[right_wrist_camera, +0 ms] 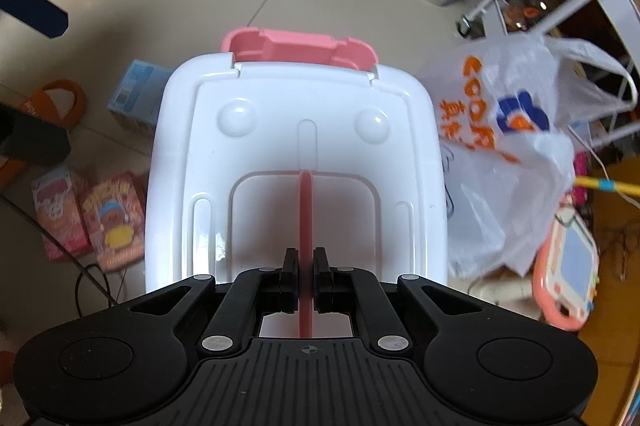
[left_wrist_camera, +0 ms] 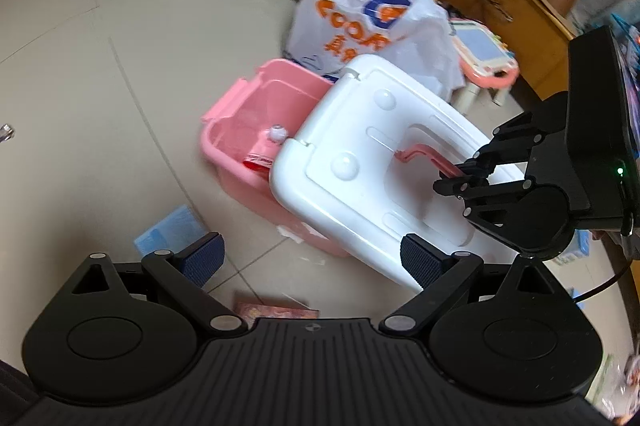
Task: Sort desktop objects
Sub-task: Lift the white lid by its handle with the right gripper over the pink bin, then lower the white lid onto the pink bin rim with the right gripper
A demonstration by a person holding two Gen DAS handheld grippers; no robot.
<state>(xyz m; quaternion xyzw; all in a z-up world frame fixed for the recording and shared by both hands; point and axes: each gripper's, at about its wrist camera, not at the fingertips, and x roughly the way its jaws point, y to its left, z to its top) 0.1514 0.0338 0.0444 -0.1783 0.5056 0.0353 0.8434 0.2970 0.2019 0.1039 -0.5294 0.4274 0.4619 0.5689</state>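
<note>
Lid handle | right tongs clamped, pointing down | left tongs wide, empty

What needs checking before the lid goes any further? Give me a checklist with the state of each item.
1. Right gripper shut on the pink handle of the white lid: ok, pads clamp it on both sides.
2. Handle centred between the pads: ok in the right wrist view.
3. Left gripper open and holding nothing: ok.
4. Lid lined up on the pink box: not ok, it sits skewed and part of the box stays uncovered.
5. Box contents below the rim: cannot tell; a small pink and red item lies inside near the lid's edge.
6. Plastic bag out of the lid's way: cannot tell, it sits close beside it.
</note>
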